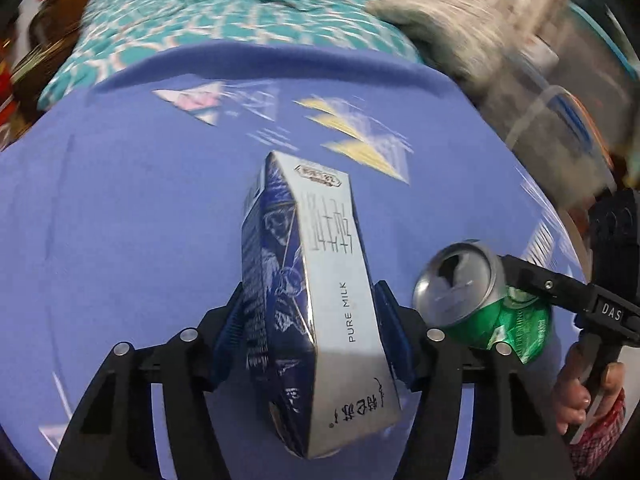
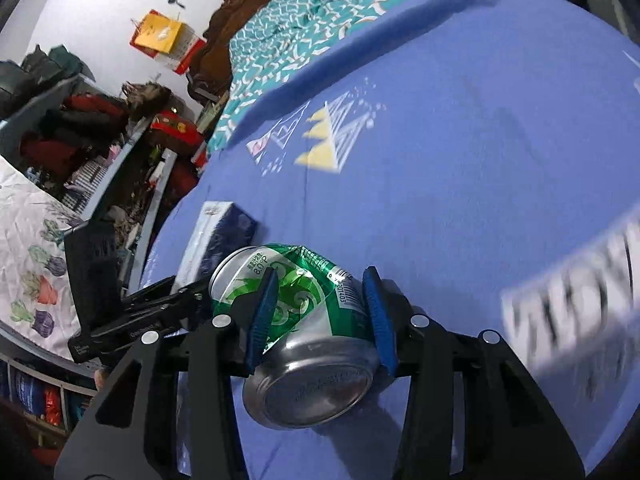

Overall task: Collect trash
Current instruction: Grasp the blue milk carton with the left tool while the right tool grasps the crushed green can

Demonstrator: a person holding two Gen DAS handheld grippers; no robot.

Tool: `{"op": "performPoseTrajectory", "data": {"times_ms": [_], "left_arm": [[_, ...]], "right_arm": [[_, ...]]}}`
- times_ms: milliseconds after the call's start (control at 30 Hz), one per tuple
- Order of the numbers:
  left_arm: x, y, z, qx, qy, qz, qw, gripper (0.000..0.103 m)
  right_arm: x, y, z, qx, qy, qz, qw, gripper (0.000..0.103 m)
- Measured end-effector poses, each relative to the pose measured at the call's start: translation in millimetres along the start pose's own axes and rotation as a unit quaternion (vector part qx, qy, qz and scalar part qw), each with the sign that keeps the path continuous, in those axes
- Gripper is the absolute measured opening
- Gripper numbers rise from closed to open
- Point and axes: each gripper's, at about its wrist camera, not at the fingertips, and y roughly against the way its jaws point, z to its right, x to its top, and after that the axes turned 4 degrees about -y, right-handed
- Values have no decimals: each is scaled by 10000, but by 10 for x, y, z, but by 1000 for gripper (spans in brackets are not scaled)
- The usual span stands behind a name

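My left gripper (image 1: 310, 320) is shut on a blue and white milk carton (image 1: 316, 300) marked PURE MILK, held above the blue cloth. The carton also shows in the right wrist view (image 2: 218, 236), at the left. My right gripper (image 2: 320, 316) is shut on a crushed green and silver can (image 2: 308, 340), its base towards the camera. In the left wrist view the can (image 1: 480, 296) hangs just right of the carton, with the right gripper (image 1: 520, 280) on it.
A blue cloth with triangle prints (image 1: 120, 220) covers the surface below. A teal patterned blanket (image 1: 192, 12) lies beyond it. Cluttered shelves (image 2: 80, 140) stand at the left in the right wrist view. A grey woolly fabric (image 1: 460, 28) lies at the far right.
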Motion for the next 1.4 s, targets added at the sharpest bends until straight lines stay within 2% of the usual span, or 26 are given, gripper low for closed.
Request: {"op": "performPoseTrajectory", "data": {"times_ms": [167,367,433,500,567,733,867,933,967,1033,1133,1233,1333,1400], "left_arm": [[-475,195,358,-144,-423,47,9990,57],[-798,339,494,-266,-395,-19,9989,57],[-865,385,556,-313,-363,-92,9988,59],[-921,410,623,-395,-282,-152,9987,67],[-969,417,735,-524,-295,-205,9980,68],[-981,388,979,-665,-533,-221,9961,68],[-884,279,1089,-600,-665,-231,9957,64],[-816,238,1106,-523,-678,-199,9961,62],[-776,217,1098,-446,-649,-191,9967,57],[-722,199,1053,-445,-570,-200,9972,57],[-699,195,998,-455,-492,-201,9976,58],[-723,208,996,-372,-558,-192,9976,59],[-760,228,1003,-260,-650,-161,9974,59],[-784,234,1010,-213,-701,-128,9972,59]], "right_arm": [[-470,540,300,174,-522,358,9978,53],[-826,932,496,102,-708,649,9953,54],[-862,969,516,155,-824,747,9937,55],[-895,1020,527,165,-941,874,9916,55],[-900,1063,566,153,-1037,972,9897,56],[-909,1176,621,232,-1138,1079,9874,57],[-1113,1127,523,587,-1047,655,9906,56],[-1231,1026,323,770,-768,320,9936,57],[-1293,990,224,843,-604,172,9945,57],[-1390,982,87,910,-293,27,9954,57],[-1390,1135,145,675,-281,333,9968,57],[-1309,1279,428,694,-816,604,9924,57],[-1210,1274,564,574,-1049,652,9907,51],[-1155,1193,512,556,-1014,591,9915,51]]}}
